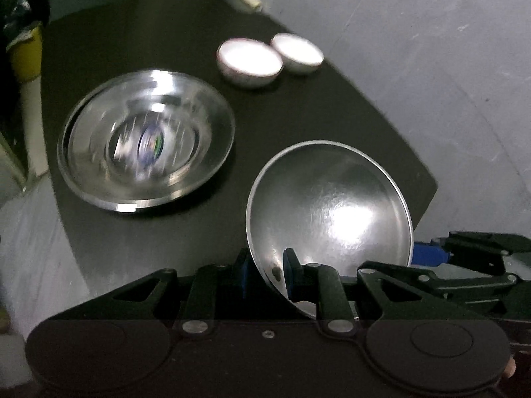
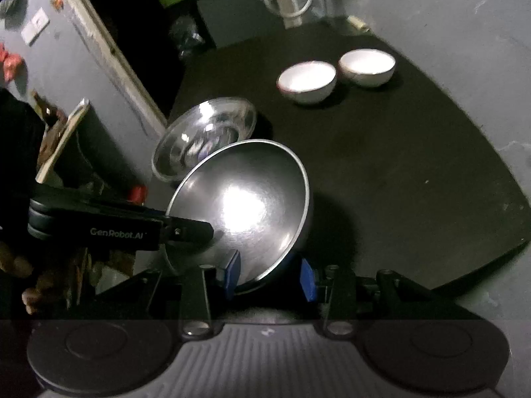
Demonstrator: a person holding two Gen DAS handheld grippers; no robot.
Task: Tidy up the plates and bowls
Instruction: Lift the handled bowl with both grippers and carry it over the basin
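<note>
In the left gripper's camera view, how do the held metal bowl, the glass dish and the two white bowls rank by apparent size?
1. Glass dish and held metal bowl: about alike; the bowl is nearer the camera, so no ranking.
2. Left white bowl.
3. Right white bowl, slightly smaller-looking, though it sits farther away; they may match.

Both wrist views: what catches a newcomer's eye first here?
A shiny steel bowl, tilted and held at its rim by both grippers, left gripper and right gripper. Behind it a stack of steel plates rests on the black table, with two white bowls side by side farther back.
</note>
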